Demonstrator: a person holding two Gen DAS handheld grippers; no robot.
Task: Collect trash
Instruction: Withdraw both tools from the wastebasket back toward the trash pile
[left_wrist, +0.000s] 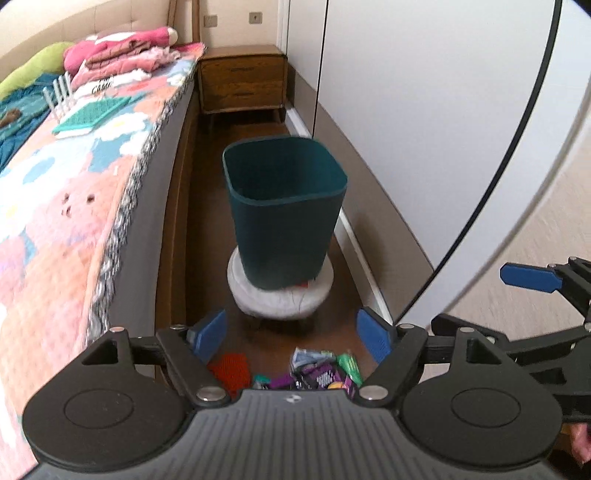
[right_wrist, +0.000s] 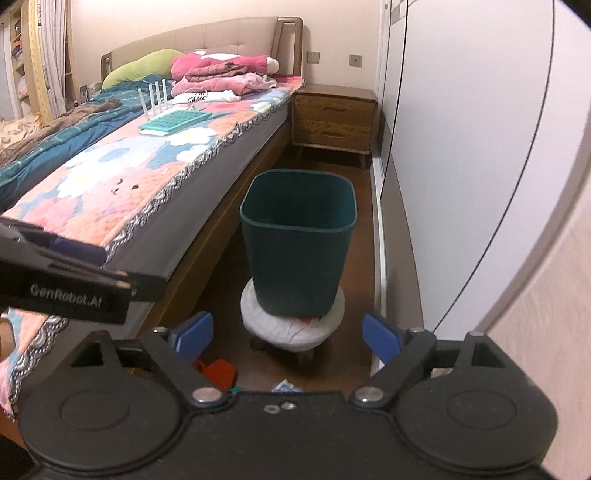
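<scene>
A dark teal waste bin (left_wrist: 284, 229) (right_wrist: 295, 258) stands upright on a low white round stool (left_wrist: 273, 299) (right_wrist: 280, 328) in the aisle beside the bed. On the floor in front of the stool lie purple and green wrappers (left_wrist: 321, 373) and an orange mesh piece (left_wrist: 229, 369) (right_wrist: 219, 373), with a pale wrapper (right_wrist: 284, 386) near it. My left gripper (left_wrist: 291, 338) hangs open above the litter, nothing between its blue pads. My right gripper (right_wrist: 288, 338) is also open and empty, short of the stool. In the right wrist view the left gripper's black body (right_wrist: 66, 291) crosses at the left.
The bed (left_wrist: 74, 184) (right_wrist: 147, 166) with a floral cover, folded clothes and a teal tray runs along the left. A wooden nightstand (left_wrist: 243, 81) (right_wrist: 332, 118) closes the far end. White wardrobe doors (left_wrist: 424, 110) (right_wrist: 461, 147) line the right, so the aisle is narrow.
</scene>
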